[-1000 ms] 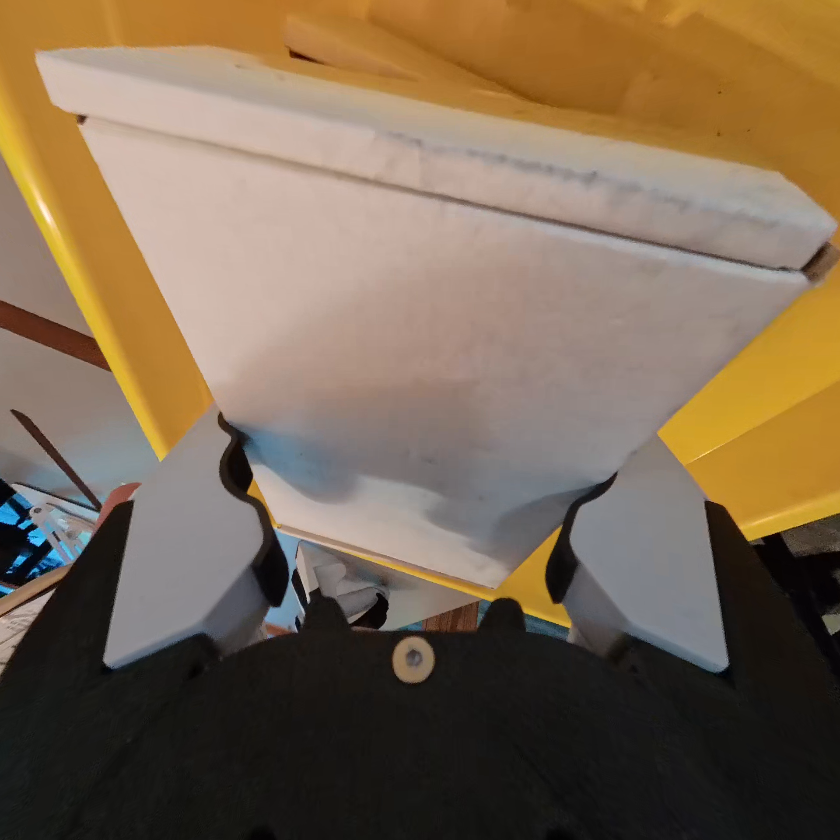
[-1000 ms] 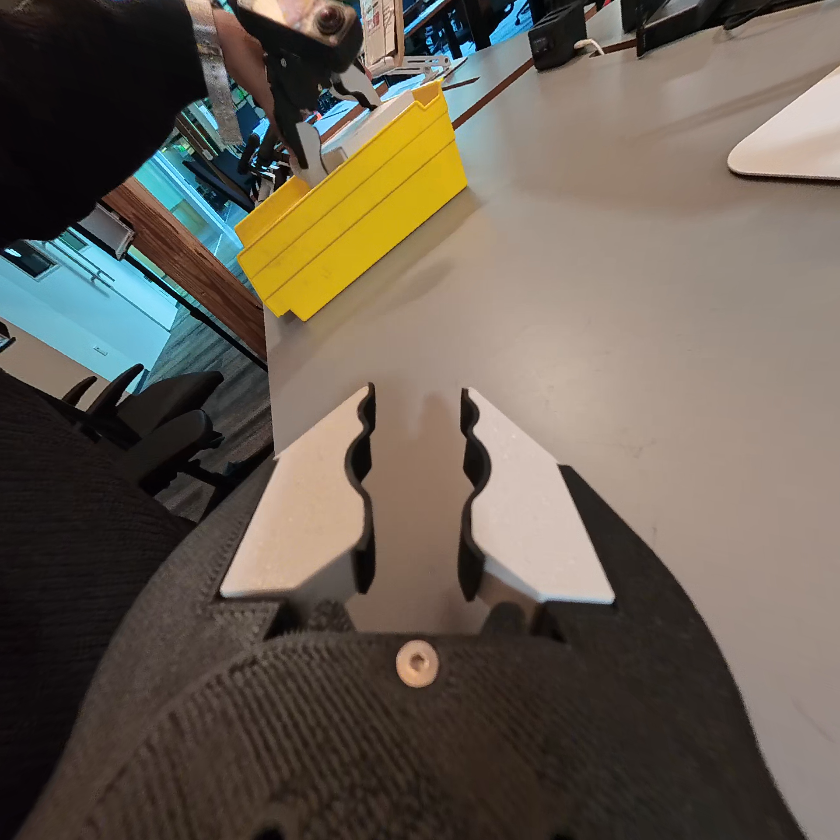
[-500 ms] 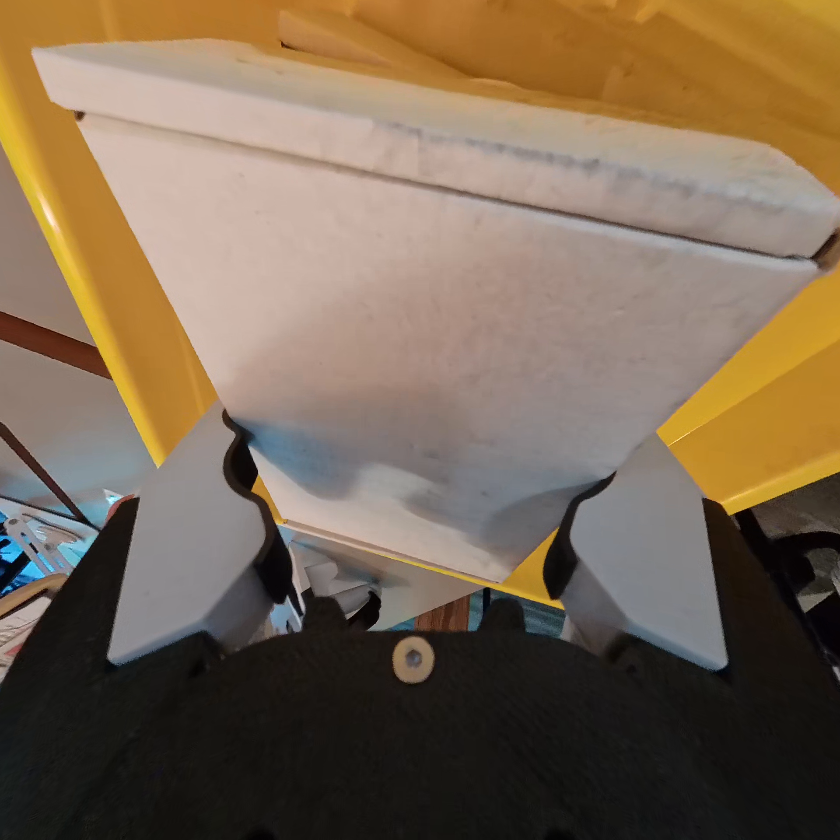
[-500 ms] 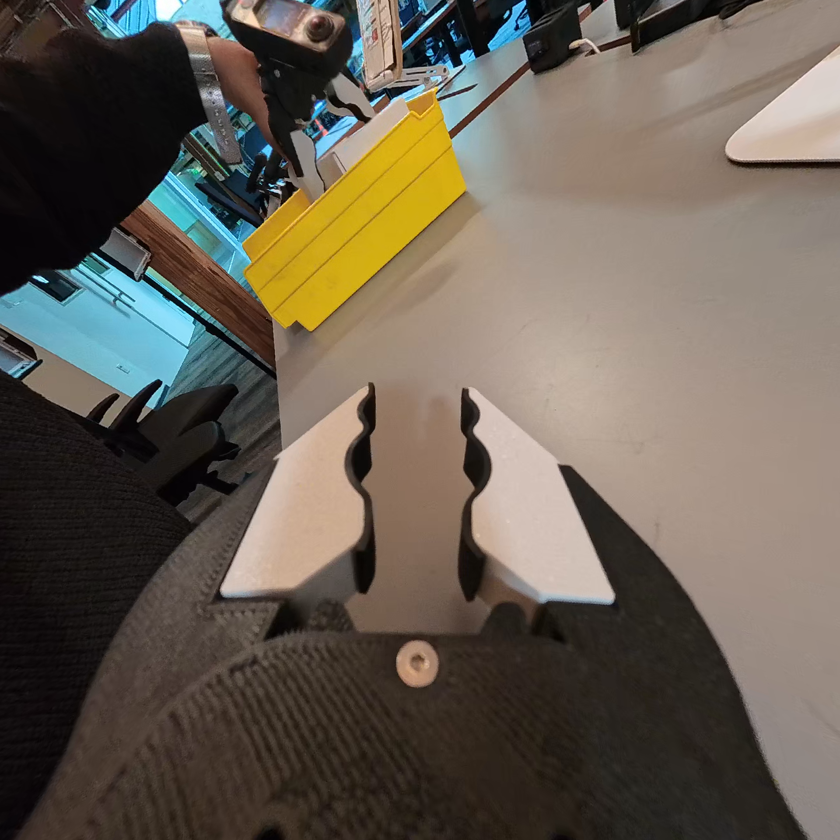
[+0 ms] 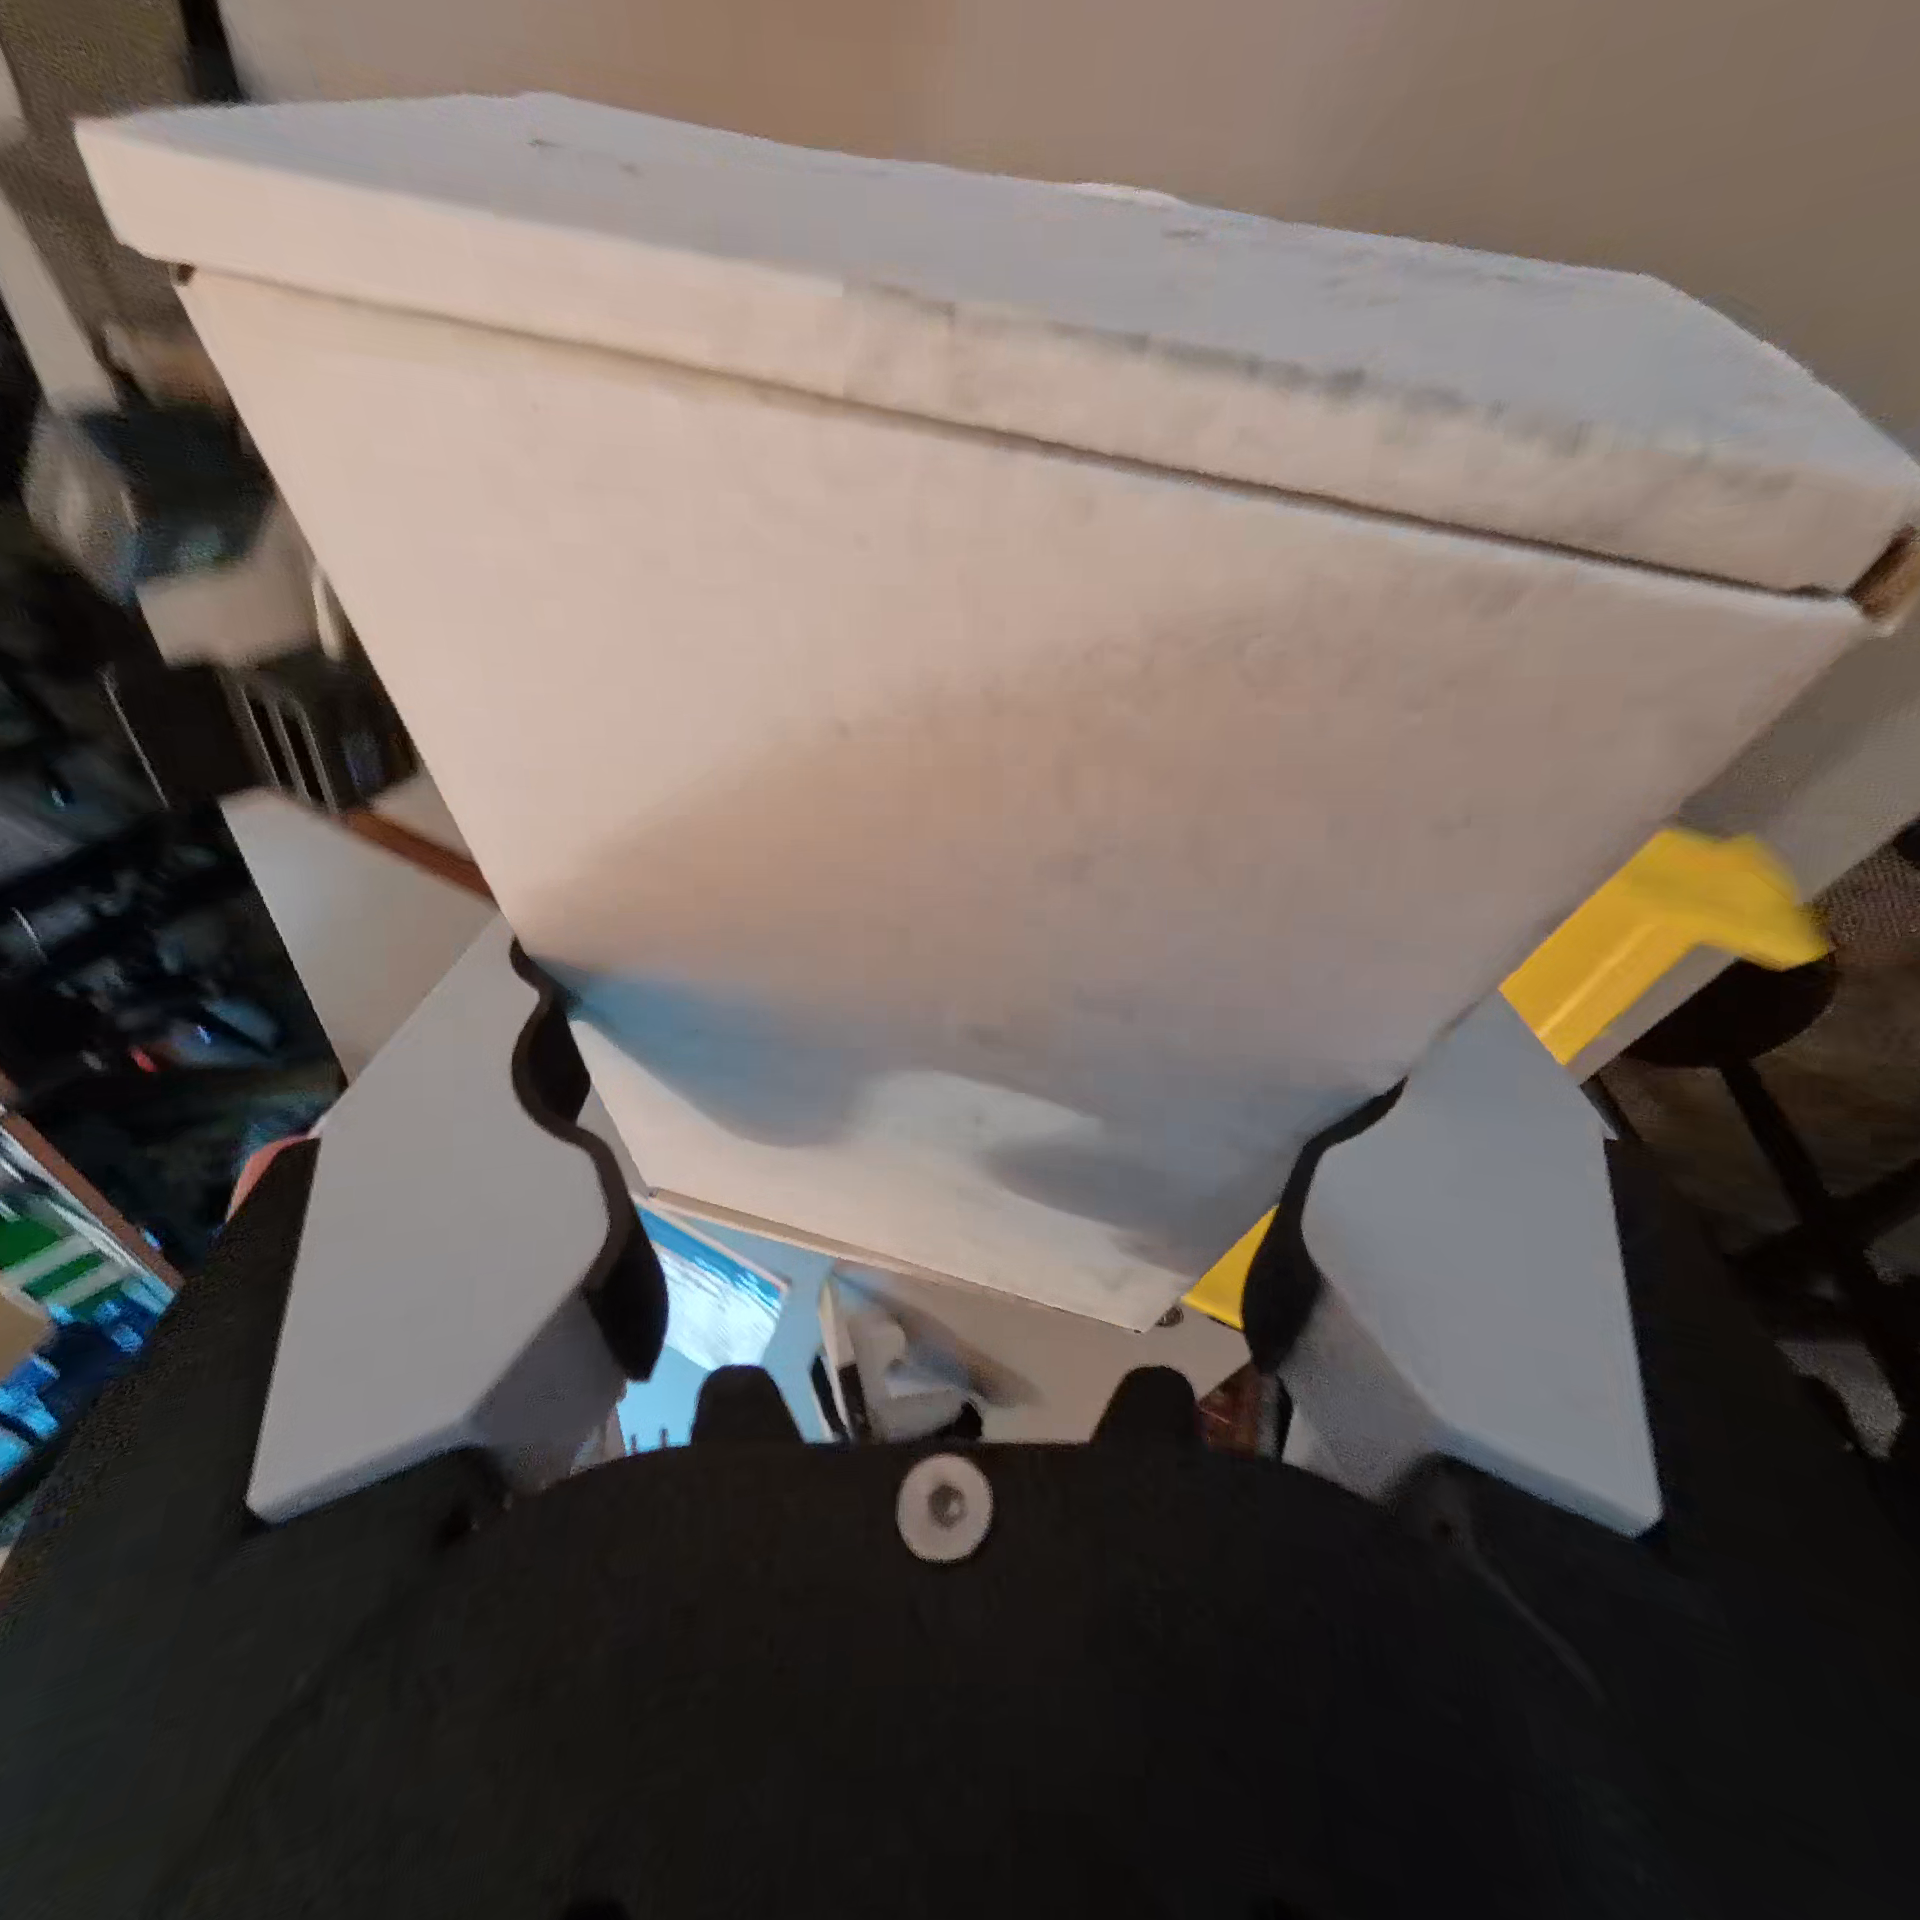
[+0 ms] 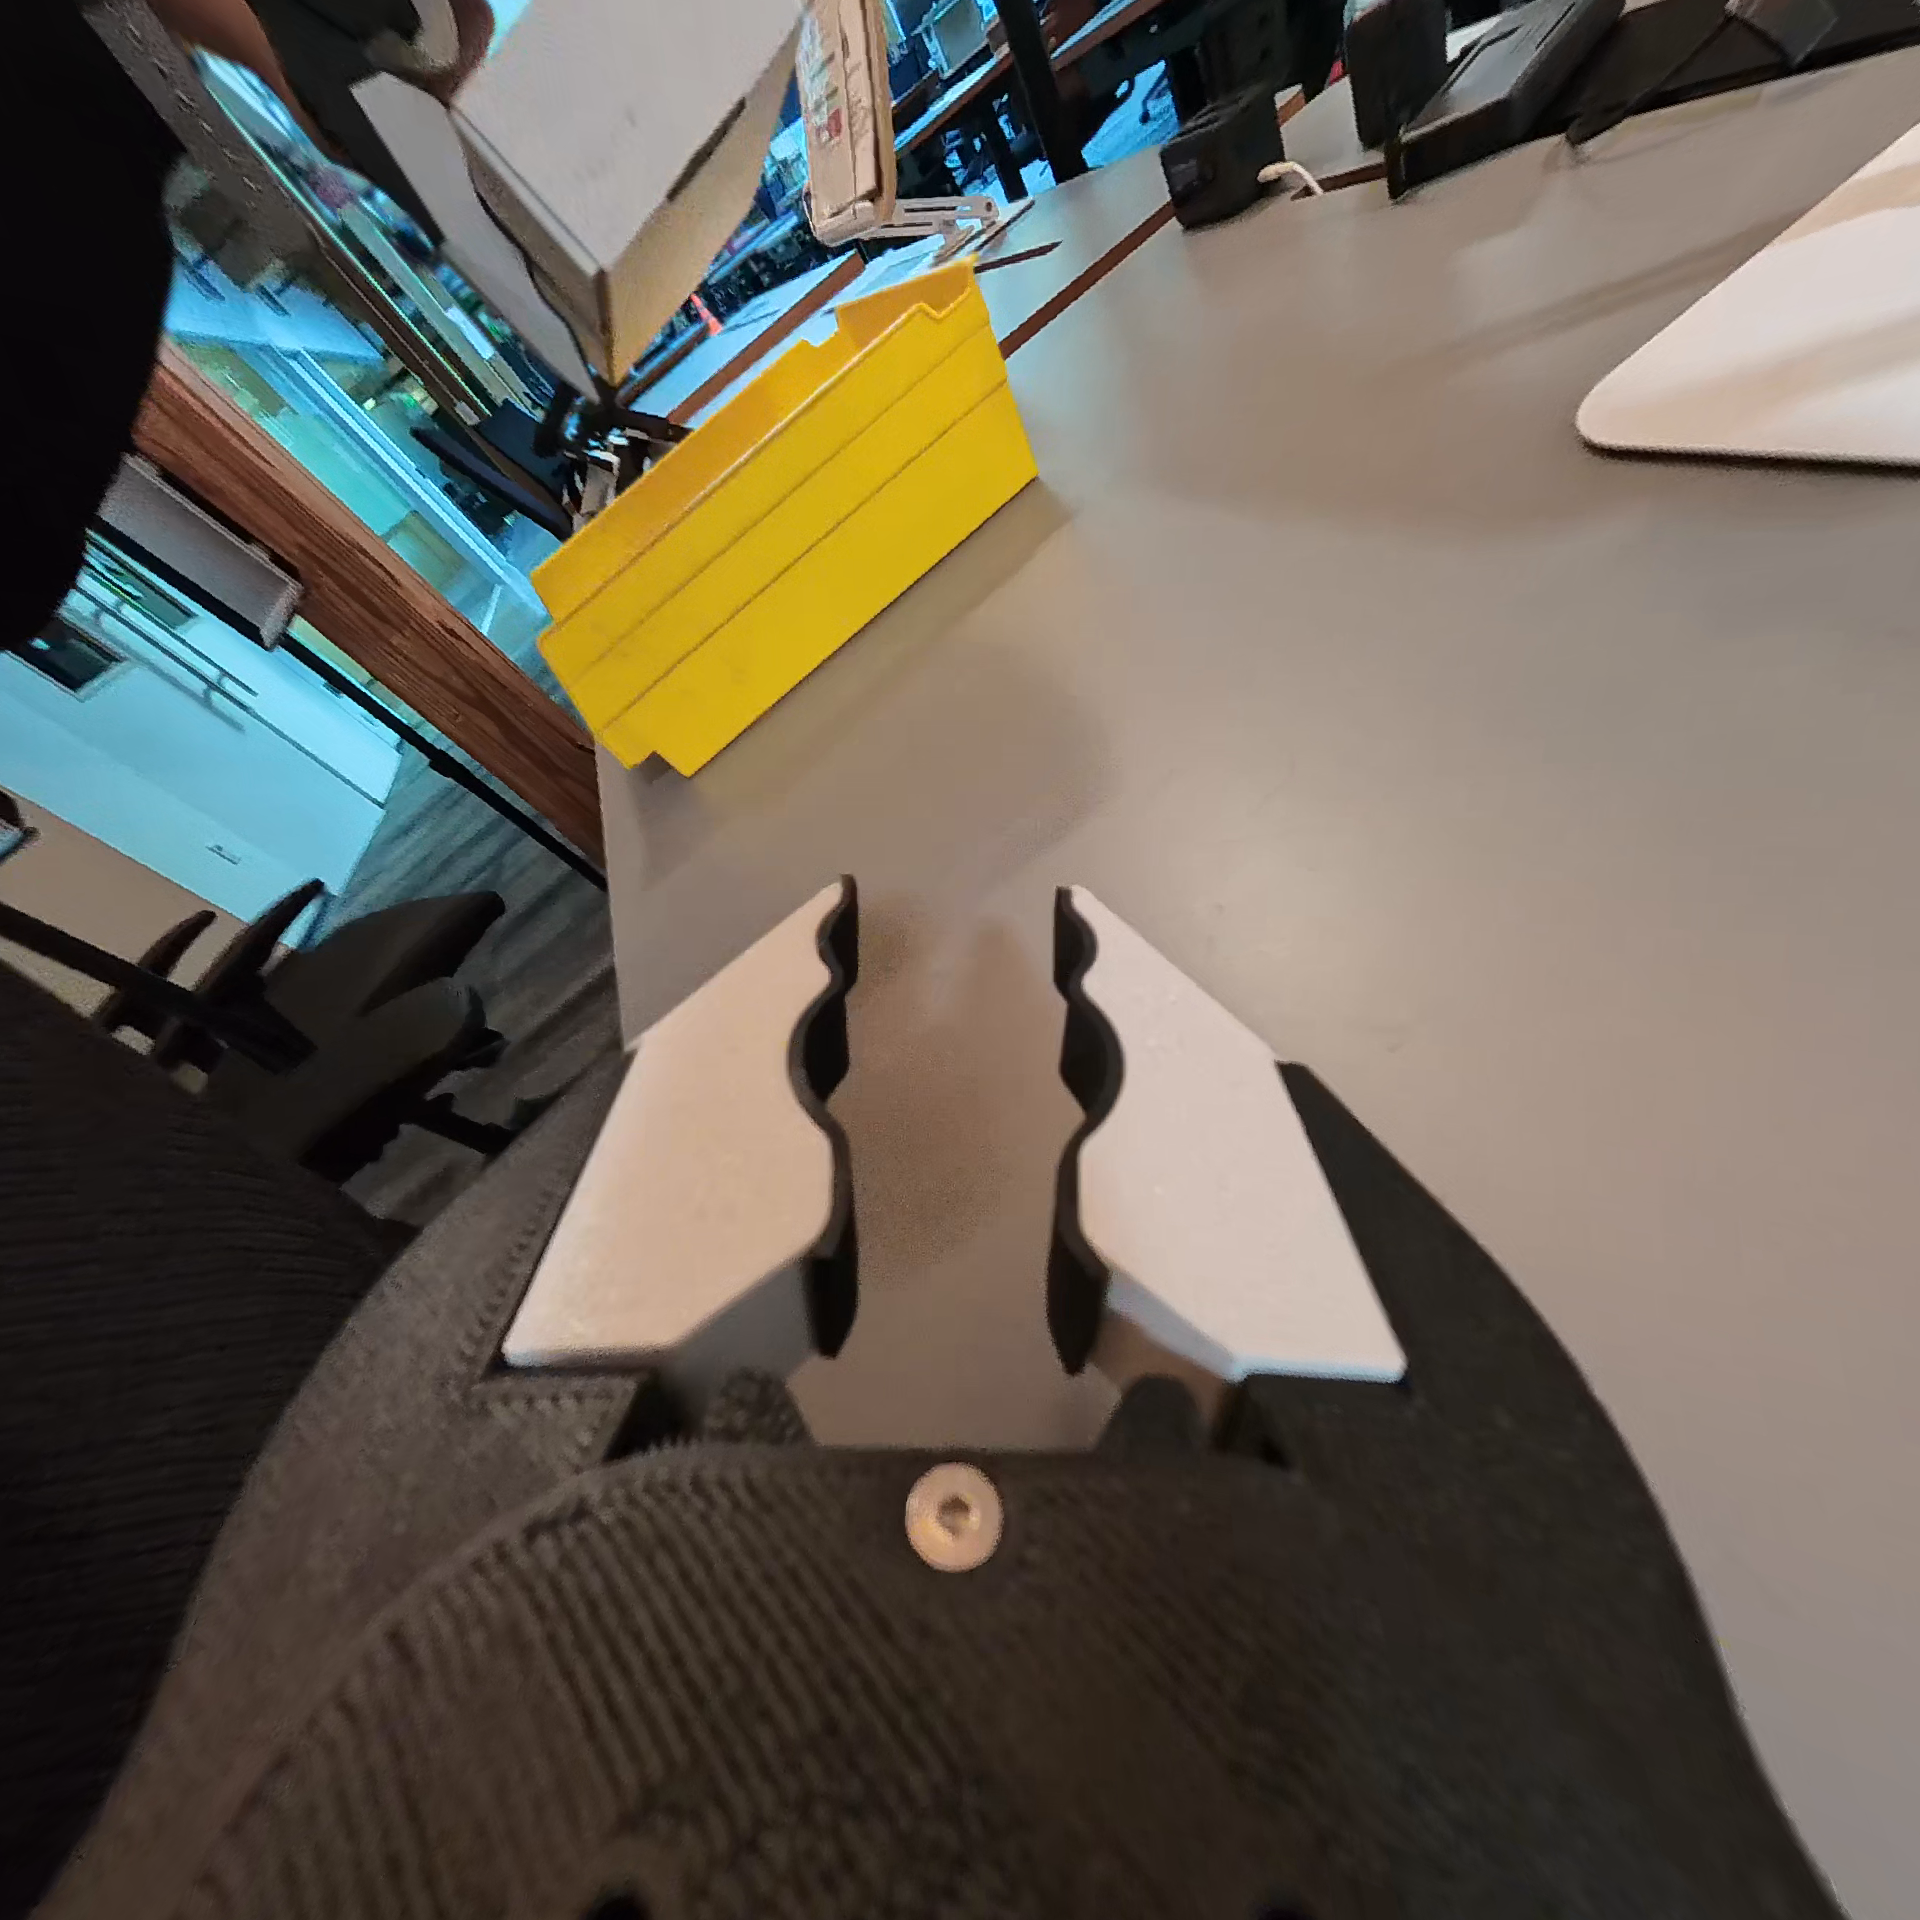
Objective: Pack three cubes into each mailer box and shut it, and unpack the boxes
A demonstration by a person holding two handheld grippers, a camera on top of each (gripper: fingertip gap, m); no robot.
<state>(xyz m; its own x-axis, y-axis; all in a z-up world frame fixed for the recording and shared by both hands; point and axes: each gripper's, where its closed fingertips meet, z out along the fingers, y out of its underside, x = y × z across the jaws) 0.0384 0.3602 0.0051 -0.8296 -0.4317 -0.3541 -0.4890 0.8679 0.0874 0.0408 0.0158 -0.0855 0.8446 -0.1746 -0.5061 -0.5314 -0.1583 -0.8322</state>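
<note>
- Left gripper (image 5: 940, 1132) clamped on a closed white mailer box (image 5: 966, 665), fingers (image 5: 457, 1226) pressed to its two sides near the lower end.
- Box held in the air, lid edge toward 12 o'clock, filling most of the left wrist view.
- Yellow bin (image 5: 1652, 935) peeking out at 4 o'clock behind the box.
- In the right wrist view, same box (image 6: 623, 156) aloft at 11 o'clock, above the yellow bin (image 6: 790, 540) on the grey table (image 6: 1455, 779).
- Right gripper (image 6: 956, 925) held low over the table, jaws apart, nothing between them.
</note>
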